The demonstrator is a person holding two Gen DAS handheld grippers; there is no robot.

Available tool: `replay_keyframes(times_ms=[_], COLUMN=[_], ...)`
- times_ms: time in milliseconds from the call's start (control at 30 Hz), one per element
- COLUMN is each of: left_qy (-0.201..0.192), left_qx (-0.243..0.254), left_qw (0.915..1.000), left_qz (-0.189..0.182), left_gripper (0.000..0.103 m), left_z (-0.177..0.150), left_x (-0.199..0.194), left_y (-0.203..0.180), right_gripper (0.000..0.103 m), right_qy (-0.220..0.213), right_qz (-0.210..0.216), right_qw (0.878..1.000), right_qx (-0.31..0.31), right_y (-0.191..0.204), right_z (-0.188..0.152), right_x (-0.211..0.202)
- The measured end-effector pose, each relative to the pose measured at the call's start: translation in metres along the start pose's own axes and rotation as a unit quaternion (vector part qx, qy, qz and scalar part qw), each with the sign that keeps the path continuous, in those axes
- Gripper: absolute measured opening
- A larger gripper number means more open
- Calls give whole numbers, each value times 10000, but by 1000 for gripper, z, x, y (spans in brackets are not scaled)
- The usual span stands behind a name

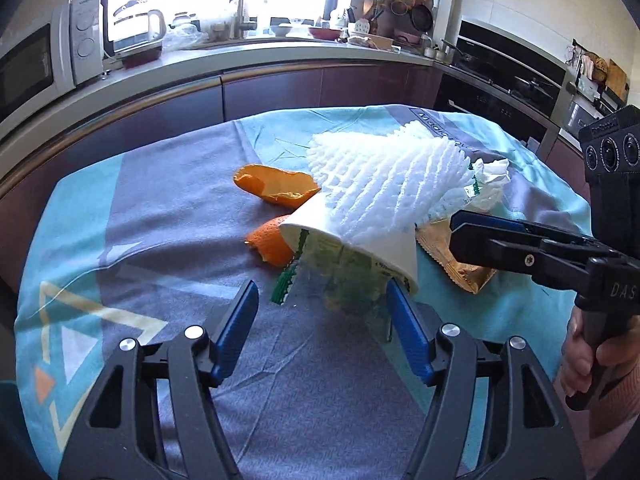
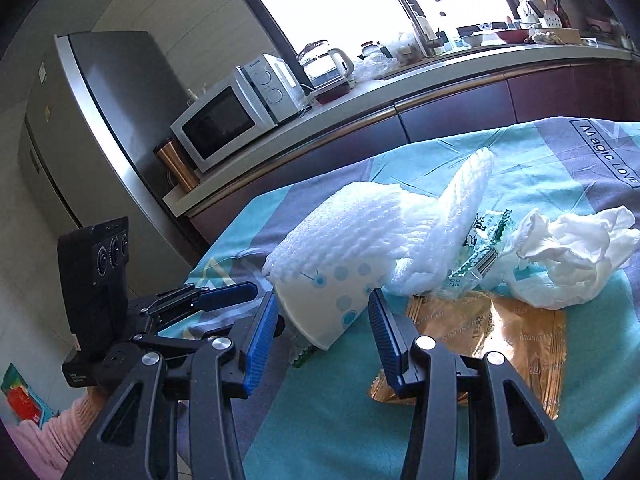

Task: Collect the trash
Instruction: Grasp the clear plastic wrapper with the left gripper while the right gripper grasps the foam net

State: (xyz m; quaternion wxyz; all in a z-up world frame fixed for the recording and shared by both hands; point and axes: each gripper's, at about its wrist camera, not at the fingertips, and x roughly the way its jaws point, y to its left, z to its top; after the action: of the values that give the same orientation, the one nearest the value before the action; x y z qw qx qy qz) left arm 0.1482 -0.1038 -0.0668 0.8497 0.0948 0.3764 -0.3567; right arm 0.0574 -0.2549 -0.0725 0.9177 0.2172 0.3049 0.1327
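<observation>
From the left wrist we see the left gripper (image 1: 322, 312) spread wide and empty, low over the worktop (image 1: 160, 216). The tipped paper cup (image 1: 372, 246), stuffed with wrappers and draped in white foam netting (image 1: 384, 180), lies just beyond its right finger.

From the right wrist, our right gripper (image 2: 322, 316) stands half open; the cup's (image 2: 332, 300) rim sits between its fingertips, apparently ungripped.

A paper cup (image 1: 384, 248) lies tipped on the tablecloth (image 1: 160, 216), foam netting (image 1: 380, 176) draped over it. Orange peels (image 1: 276, 186) lie at its ten o'clock; at three o'clock a foil wrapper (image 1: 460, 264) lies, and a crumpled tissue (image 1: 494, 174) at two.
</observation>
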Motion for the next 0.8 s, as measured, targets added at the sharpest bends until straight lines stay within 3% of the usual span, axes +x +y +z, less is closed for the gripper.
replay_keyframes(times_ms=[167,233,367,533,567,800], left_qy=[328,389,429,230,194,-42], left_qx=[-12,28,47,-28,-51,-11], left_qw=[9985,9975,9971,9978,9977,9986], left_qz=[-441,-587,-634,-626,-645,-520], left_gripper=[67,62,33,24,16,12], left_z=[11,13,12,6,5,-12], left_x=[21,24,26,12,9,-22], left_y=[5,5,2,-3,-3,-7], right_gripper=[45,45,45,45,45,47], right_qy=[7,23,64,-12,-33,-219], right_qz=[47,62,48,67,82,197], right_qw=[10000,10000,9999,9999,9999,9989], right_qx=[42,44,87,113,123,371], right_y=[-3,-4,-8,-7,-8,-11], right_z=[-1,-1,0,3,5,17], right_x=[1,2,5,3,2,-2])
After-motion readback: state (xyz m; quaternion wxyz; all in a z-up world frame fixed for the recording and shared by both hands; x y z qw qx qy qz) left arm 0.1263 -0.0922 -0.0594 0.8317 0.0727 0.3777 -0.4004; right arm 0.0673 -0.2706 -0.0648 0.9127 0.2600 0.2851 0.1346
